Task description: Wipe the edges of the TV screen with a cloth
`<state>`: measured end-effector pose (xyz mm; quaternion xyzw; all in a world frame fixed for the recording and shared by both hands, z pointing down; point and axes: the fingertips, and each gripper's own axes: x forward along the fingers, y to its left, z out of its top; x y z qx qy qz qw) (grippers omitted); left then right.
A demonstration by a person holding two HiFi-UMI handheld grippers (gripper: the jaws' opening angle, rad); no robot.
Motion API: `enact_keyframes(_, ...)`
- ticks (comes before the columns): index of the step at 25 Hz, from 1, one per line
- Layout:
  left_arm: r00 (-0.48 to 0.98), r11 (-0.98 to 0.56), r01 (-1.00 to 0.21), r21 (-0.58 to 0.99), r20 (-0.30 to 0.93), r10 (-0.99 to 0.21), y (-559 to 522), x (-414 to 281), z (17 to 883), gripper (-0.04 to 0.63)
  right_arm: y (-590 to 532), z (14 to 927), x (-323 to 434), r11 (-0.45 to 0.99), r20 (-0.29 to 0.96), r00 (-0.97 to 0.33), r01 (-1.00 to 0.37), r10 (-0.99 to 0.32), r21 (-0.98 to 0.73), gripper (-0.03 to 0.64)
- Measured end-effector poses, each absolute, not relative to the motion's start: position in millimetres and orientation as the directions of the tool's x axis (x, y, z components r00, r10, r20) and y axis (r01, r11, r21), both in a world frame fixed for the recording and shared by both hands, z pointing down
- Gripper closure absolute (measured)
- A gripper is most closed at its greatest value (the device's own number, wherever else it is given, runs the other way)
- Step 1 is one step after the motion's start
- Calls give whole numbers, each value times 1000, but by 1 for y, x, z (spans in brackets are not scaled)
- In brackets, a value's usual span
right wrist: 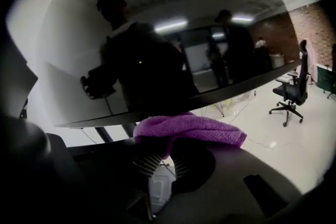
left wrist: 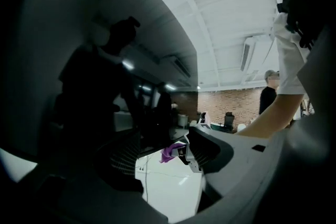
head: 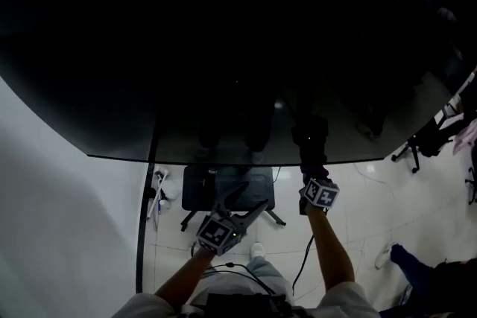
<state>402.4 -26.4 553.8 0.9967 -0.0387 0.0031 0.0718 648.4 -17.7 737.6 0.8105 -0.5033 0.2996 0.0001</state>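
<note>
The big dark TV screen fills the upper head view; its lower edge runs across the middle. My right gripper is shut on a purple cloth, which it holds up against that lower edge, right of centre. The cloth shows as a small purple patch above the marker cube. My left gripper hangs lower and to the left, below the screen, jaws spread open and empty. In the left gripper view, the left gripper frames the cloth and bright floor.
A dark stand base sits on the white floor under the screen, with a black upright post at the left. An office chair stands to the right. A cable trails down the floor. A person stands far off.
</note>
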Motion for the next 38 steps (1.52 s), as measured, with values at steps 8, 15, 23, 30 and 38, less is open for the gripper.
enact_keyframes(8, 939, -927, -341, 155, 4, -345, -123, 272, 581, 330, -132, 744, 496, -325, 504, 162, -911, -848, -254, 571)
enact_keyframes(15, 866, -851, -492, 183, 7, -500, -175, 178, 586, 330, -196, 762, 401, -239, 506, 67, -929, -860, -282, 572)
enact_keyframes(23, 744, -728, -656, 197, 8, -668, -222, 62, 583, 330, -291, 744, 253, -28, 463, -96, -967, -881, -255, 572)
enact_keyframes(30, 627, -612, -767, 193, 21, -778, -256, -48, 582, 331, -372, 748, 116, 122, 456, -249, -949, -855, -290, 572)
enact_keyframes(38, 540, -537, -838, 98, 11, -841, -281, -142, 585, 331, -450, 746, -24, 250, 439, -393, -904, -808, -348, 572)
